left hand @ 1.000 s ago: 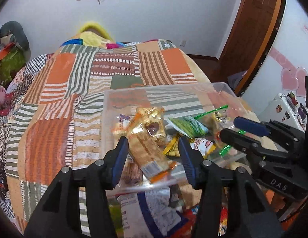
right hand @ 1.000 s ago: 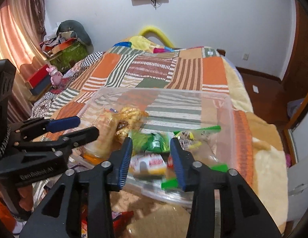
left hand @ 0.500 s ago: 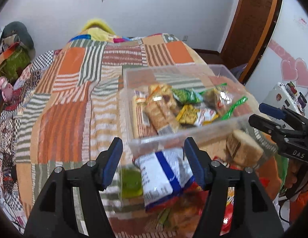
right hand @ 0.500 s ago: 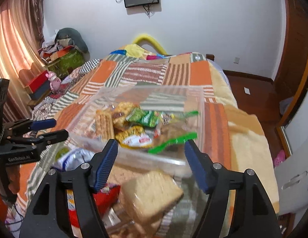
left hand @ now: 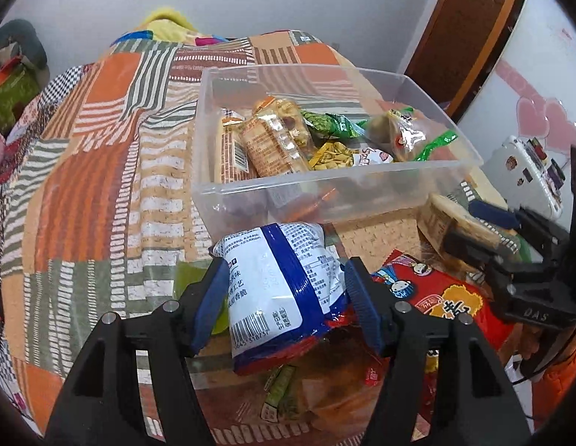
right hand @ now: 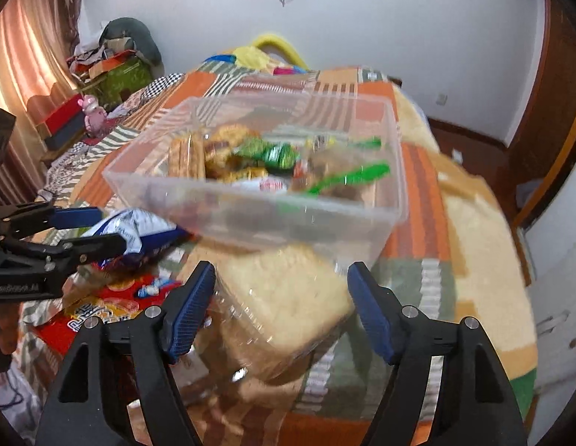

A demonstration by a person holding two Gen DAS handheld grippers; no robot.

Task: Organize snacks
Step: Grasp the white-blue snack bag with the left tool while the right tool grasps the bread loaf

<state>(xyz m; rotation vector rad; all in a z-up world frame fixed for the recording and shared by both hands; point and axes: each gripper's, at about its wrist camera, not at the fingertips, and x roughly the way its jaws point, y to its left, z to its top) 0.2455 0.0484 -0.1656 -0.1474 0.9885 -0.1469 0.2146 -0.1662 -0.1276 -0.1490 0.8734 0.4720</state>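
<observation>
A clear plastic bin (left hand: 339, 189) on the patchwork bedspread holds several wrapped snacks; it also shows in the right wrist view (right hand: 273, 219). My left gripper (left hand: 288, 304) is open, its jaws on either side of a white-and-blue snack bag (left hand: 276, 286), which also shows in the right wrist view (right hand: 139, 228). My right gripper (right hand: 280, 312) is open, its jaws straddling a clear-wrapped pack of sliced bread (right hand: 284, 301), seen also in the left wrist view (left hand: 458, 223). Whether either one's pads touch its pack I cannot tell.
A red snack bag (left hand: 443, 297) and other loose packets lie in front of the bin. The striped bedspread (left hand: 94, 171) stretches left and back. A wooden door (left hand: 469, 26) and a white appliance (left hand: 529, 171) stand to the right. Clutter (right hand: 113, 67) lies by the curtain.
Both grippers have pulled back from over the bin and dropped toward the loose snacks in front of it. Both jaws have opened wider, around the blue bag and the bread.
</observation>
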